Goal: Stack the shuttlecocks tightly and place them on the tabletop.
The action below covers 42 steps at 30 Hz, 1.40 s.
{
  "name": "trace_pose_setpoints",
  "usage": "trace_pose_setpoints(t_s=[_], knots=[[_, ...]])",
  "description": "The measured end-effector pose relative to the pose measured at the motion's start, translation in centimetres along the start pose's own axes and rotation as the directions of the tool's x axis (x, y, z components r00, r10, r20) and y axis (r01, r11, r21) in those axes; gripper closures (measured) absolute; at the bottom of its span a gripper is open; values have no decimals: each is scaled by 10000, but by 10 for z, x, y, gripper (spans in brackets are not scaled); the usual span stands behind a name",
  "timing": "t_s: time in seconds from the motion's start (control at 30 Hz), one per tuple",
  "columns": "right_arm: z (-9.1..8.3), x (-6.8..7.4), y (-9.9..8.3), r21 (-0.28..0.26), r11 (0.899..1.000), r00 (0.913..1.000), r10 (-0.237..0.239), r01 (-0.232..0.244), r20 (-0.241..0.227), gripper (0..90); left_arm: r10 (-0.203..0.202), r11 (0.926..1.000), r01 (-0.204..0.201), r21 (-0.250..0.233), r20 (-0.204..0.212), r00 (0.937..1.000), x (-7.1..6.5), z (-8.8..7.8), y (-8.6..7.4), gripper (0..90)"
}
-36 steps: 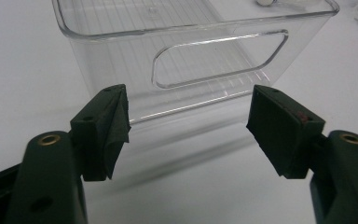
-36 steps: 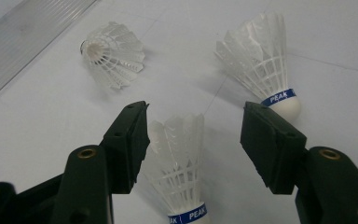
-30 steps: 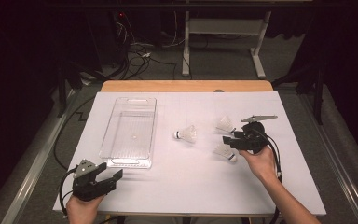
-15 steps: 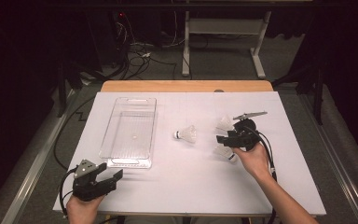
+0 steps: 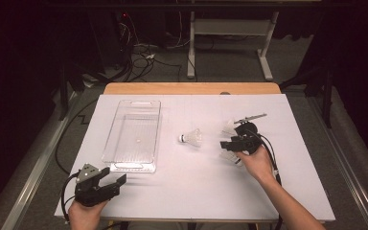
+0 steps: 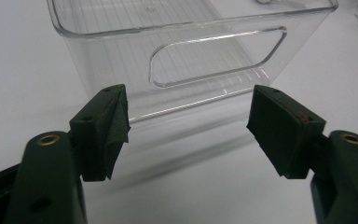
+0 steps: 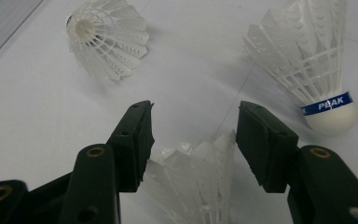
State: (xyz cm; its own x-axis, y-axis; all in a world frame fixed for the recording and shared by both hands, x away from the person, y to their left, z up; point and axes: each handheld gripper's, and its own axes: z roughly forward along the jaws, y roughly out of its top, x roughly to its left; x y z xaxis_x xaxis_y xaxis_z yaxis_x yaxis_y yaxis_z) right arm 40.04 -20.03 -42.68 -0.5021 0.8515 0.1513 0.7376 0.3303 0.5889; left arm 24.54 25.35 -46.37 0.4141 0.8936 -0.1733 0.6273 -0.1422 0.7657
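A white-topped table carried a clear plastic bin and three white shuttlecocks lying near each other.

Three white feathered shuttlecocks lie on the right half of the white tabletop. One shuttlecock sits between the jaws of the right gripper, its feather skirt showing between the pads. A second, with a blue band reading PEAK above its cork, lies just beside it. The third lies on its side nearer the tabletop's middle.
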Motion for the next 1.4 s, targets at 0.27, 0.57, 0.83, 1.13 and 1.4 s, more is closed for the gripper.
trace_pose_setpoints(t_s=[0.27, 0.57, 0.83, 1.13, 1.4], knots=[[1, -1, 0, 145, 9998, 9999, -97, 97, 37, 509, 28, 10000, -28, 4, 13, 10000, -1, 0, 0, 300], [0, -2, -1, 318, 9992, 9996, -246, 249, -114, 638, 36, 10000, -36, 22, 30, 10000, -1, 0, 0, 301], [-2, 1, -3, 444, 9969, 9978, -655, 653, 36, 759, 123, 9999, -124, 65, 32, 9999, -1, 0, 0, 301], [-3, 0, -4, 648, 9943, 9964, -849, 842, 81, 868, 148, 9999, -148, 73, 43, 9999, -1, 0, 0, 302], [-8, 3, -4, 535, 9927, 9940, -1089, 1083, 89, 885, 147, 9999, -147, 34, 22, 9999, -2, 1, 0, 303]])
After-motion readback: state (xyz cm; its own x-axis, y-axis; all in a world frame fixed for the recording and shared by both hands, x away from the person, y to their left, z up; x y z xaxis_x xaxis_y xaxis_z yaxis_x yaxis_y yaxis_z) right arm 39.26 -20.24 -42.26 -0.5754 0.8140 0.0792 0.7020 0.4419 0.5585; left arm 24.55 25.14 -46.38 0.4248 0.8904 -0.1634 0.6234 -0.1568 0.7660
